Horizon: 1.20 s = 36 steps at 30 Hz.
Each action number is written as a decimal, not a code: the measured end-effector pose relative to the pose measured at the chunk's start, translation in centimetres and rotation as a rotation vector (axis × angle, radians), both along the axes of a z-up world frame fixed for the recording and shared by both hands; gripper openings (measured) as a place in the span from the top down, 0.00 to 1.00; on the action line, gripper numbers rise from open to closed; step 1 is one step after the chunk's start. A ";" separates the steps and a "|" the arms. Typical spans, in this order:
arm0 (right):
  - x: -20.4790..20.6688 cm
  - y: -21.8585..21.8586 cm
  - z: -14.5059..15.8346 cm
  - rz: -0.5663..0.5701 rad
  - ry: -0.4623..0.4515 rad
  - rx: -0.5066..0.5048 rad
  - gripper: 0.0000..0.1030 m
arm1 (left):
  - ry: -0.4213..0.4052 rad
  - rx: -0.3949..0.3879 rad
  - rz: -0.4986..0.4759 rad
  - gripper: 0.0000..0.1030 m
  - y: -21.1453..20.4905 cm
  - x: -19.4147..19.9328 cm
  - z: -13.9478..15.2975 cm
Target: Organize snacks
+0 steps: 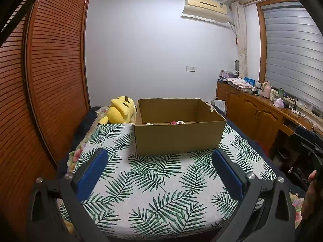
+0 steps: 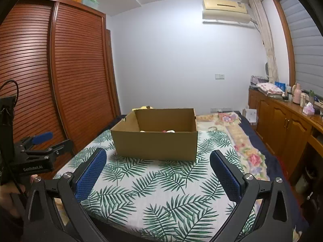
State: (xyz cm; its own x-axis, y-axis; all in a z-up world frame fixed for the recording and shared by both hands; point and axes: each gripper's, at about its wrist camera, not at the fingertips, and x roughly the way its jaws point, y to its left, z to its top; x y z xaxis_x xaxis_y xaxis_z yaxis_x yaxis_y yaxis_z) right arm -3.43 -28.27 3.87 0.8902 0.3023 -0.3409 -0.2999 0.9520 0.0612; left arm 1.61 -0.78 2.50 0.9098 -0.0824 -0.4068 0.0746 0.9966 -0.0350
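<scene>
An open brown cardboard box [image 1: 179,139] stands on the leaf-print cloth [image 1: 161,191] on the bed; it also shows in the right wrist view [image 2: 157,143]. Inside it, only the tops of a few snacks [image 1: 175,123] show, pink and white, also seen in the right wrist view [image 2: 166,131]. My left gripper [image 1: 159,173] is open and empty, held above the cloth in front of the box. My right gripper [image 2: 158,173] is open and empty, also in front of the box. The left gripper body [image 2: 36,157] shows at the left of the right wrist view.
A yellow plush toy [image 1: 121,111] lies left of the box. A slatted wooden wardrobe [image 1: 46,80] runs along the left. A wooden cabinet [image 1: 258,111] with clutter lines the right wall. A floral blanket [image 2: 242,141] lies right of the cloth.
</scene>
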 end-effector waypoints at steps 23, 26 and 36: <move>0.1 0.1 -0.5 -0.001 0.010 -0.002 0.00 | 0.006 0.012 0.004 0.00 0.0 0.4 -0.9; 0.1 0.1 -0.6 -0.003 0.011 0.000 0.00 | 0.006 0.013 0.002 0.00 -0.1 0.3 -0.9; 0.1 0.0 -0.7 -0.010 0.011 -0.003 0.00 | 0.004 0.013 0.004 0.00 -0.2 0.1 -0.9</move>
